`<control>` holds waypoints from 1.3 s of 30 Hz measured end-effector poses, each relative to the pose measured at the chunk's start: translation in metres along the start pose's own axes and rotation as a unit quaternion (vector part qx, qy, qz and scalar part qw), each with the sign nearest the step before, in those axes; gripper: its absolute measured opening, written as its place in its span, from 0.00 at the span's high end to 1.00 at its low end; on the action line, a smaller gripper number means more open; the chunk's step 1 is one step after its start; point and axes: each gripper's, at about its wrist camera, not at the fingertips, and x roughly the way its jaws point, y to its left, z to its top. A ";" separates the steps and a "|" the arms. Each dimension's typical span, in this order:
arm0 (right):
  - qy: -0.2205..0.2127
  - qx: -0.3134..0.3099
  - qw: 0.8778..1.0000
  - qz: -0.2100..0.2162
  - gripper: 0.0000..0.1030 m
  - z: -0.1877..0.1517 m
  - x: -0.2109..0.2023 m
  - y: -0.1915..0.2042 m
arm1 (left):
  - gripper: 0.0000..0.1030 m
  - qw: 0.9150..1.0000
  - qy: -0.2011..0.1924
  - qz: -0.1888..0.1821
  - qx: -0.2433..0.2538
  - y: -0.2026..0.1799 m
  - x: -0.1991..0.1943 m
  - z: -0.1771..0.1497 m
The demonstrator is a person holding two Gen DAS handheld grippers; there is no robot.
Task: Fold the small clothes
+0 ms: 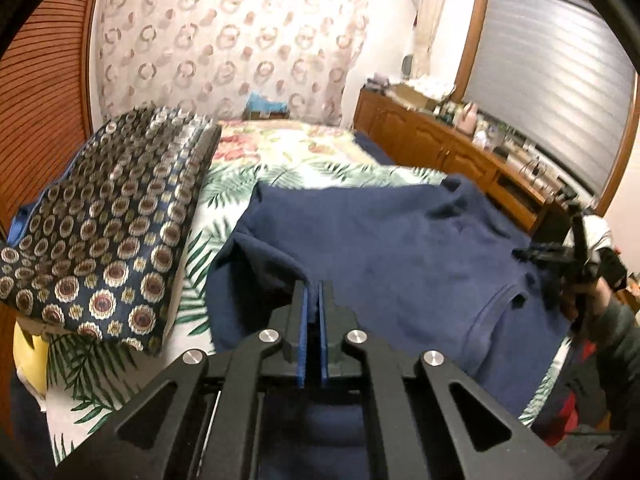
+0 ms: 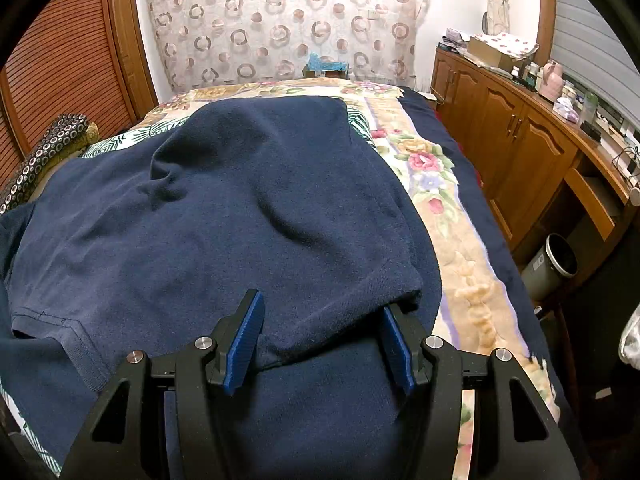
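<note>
A navy blue shirt (image 1: 400,240) lies spread over the bed. My left gripper (image 1: 314,292) is shut, pinching a raised edge of the shirt between its blue pads. In the right wrist view the shirt (image 2: 240,200) fills the middle, and a sleeve end lies between the fingers of my right gripper (image 2: 322,304), which stands open around it. The left wrist view also shows the right gripper (image 1: 536,256) at the shirt's far right edge, held by a gloved hand (image 1: 608,268).
A circle-patterned cushion (image 1: 100,220) sits on the bed's left side. The bed carries a leaf-print sheet (image 1: 224,192) and a floral blanket (image 2: 432,168). Wooden cabinets (image 2: 520,152) with clutter on top run along the right, with a grey bin (image 2: 556,264) on the floor.
</note>
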 end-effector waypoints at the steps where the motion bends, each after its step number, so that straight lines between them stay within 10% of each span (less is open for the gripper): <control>1: -0.001 -0.005 1.000 0.003 0.58 0.001 -0.001 0.001 | 0.95 1.000 -0.004 -0.001 0.001 -0.001 -0.002 0.001; 4: 0.000 -0.026 1.000 -0.001 0.95 0.004 -0.003 0.012 | 0.95 1.000 -0.019 -0.009 0.001 -0.006 -0.010 0.005; 25: -0.147 -0.028 0.988 0.040 0.97 -0.014 -0.175 -0.009 | 0.95 0.994 -0.100 -0.041 -0.028 -0.002 -0.115 -0.005; 39: -0.043 0.001 0.998 0.042 0.96 -0.083 -0.103 -0.032 | 0.95 0.998 0.016 0.017 -0.065 0.018 -0.069 -0.082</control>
